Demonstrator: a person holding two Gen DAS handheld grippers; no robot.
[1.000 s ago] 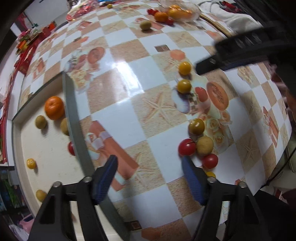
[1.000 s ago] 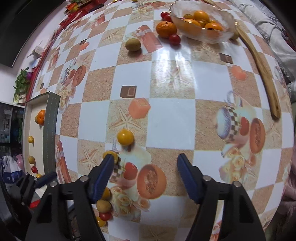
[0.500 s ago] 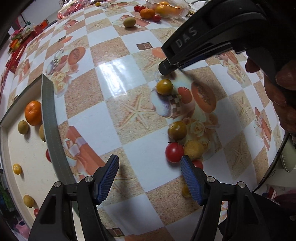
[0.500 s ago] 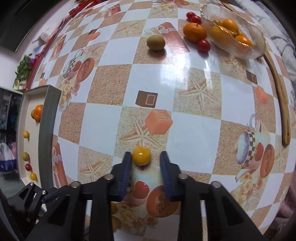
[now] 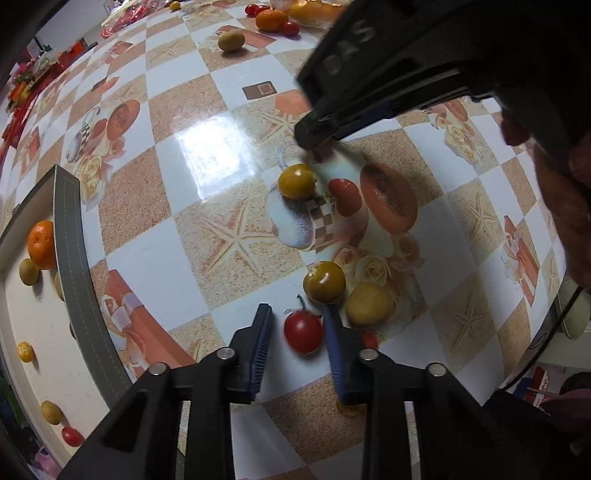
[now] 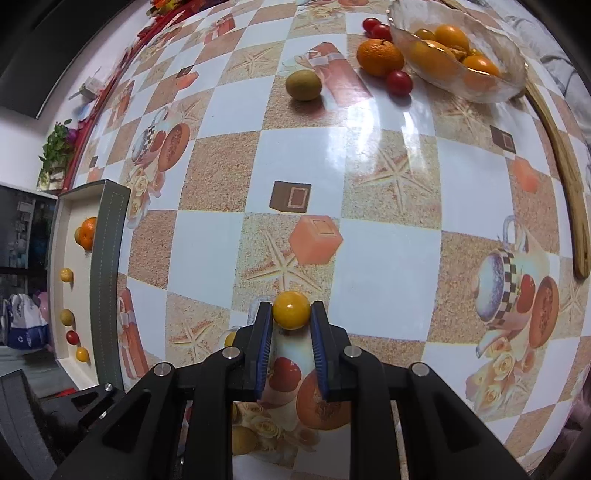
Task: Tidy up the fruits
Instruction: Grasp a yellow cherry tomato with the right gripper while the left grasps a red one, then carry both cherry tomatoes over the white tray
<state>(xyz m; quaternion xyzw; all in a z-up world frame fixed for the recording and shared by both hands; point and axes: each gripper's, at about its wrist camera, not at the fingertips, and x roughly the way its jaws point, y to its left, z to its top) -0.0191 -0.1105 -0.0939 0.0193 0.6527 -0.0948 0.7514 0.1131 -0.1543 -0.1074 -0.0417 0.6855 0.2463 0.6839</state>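
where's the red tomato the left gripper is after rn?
In the left wrist view, the red tomato sits on the table low in the middle, between the closing fingers of the left gripper, just below the olive-yellow fruit.

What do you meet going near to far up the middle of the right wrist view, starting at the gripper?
Right gripper shut on the yellow fruit → printed orange cube → printed brown square → green-brown fruit → mandarin → two red tomatoes by the glass bowl.

A home dining table: patterned oilcloth (image 6: 388, 206), glass fruit bowl (image 6: 509, 74), potted plant (image 6: 59, 144).
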